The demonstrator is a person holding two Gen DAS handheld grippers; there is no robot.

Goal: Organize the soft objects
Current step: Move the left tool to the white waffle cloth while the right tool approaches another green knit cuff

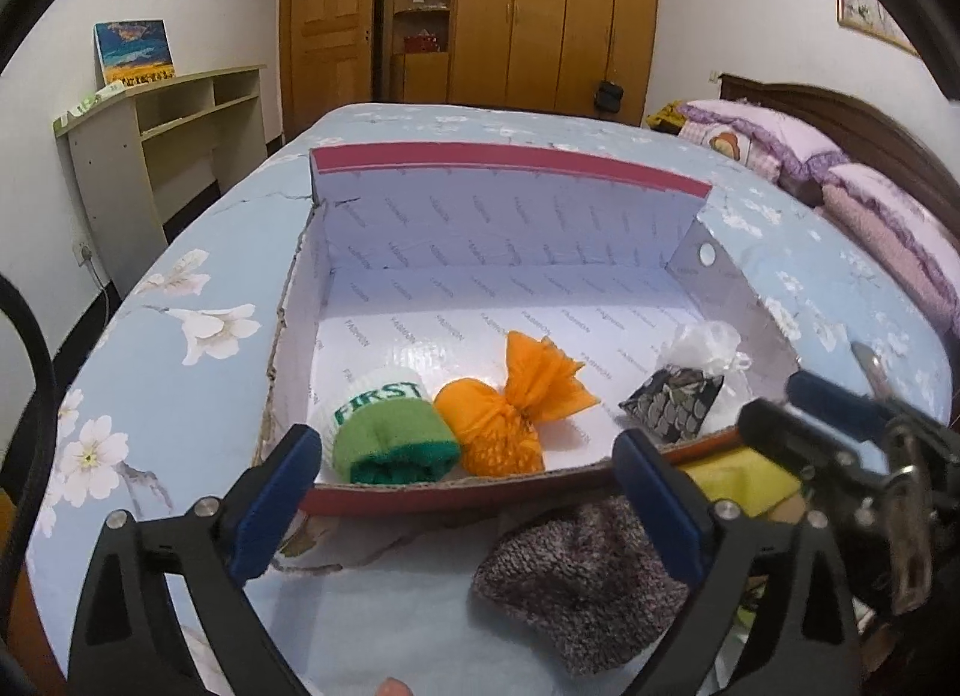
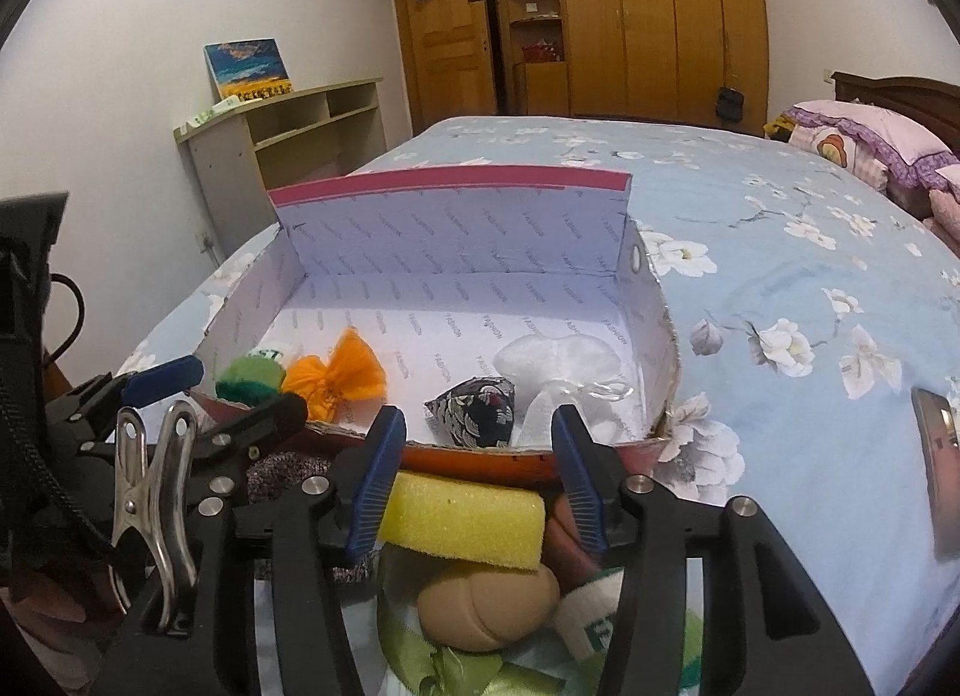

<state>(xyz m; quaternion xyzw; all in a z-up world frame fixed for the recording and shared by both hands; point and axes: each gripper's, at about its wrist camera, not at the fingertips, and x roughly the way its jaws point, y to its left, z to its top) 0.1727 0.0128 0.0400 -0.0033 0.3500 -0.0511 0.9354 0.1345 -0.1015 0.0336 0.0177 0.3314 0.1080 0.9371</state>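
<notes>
A shallow cardboard box (image 1: 510, 168) with a red rim and a white printed lining sits on the blue floral bed (image 1: 198, 330), and four soft things lie along its near side. From left to right they are a rolled green sock (image 1: 390, 438) with a white cuff, an orange mesh pouch (image 1: 510, 420), a dark patterned pouch (image 1: 672, 402) and a white gauzy pouch (image 1: 708, 348) at the right wall.

More soft things wait outside the box, just in front of its near wall. A grey-brown fuzzy cloth (image 1: 576, 576) lies on the bed on the left. To its right a yellow sponge (image 2: 462, 522) lies against the box wall, with a tan ball (image 2: 486, 606) and a white and green sock roll (image 2: 594, 624) nearer the camera, resting on green ribbon-like fabric (image 2: 456, 666).

The left gripper (image 1: 468, 492) hovers at the near wall with its blue-padded fingers spread wide and nothing between them. The right gripper (image 2: 477, 480) is also spread apart, its fingers either side of the sponge without pinching it.

Beyond the bed stand a wooden wardrobe (image 2: 660, 18), a pale shelf unit (image 1: 168, 144) with a painting (image 1: 135, 51) on top, and pink pillows (image 1: 840, 174) far right.
</notes>
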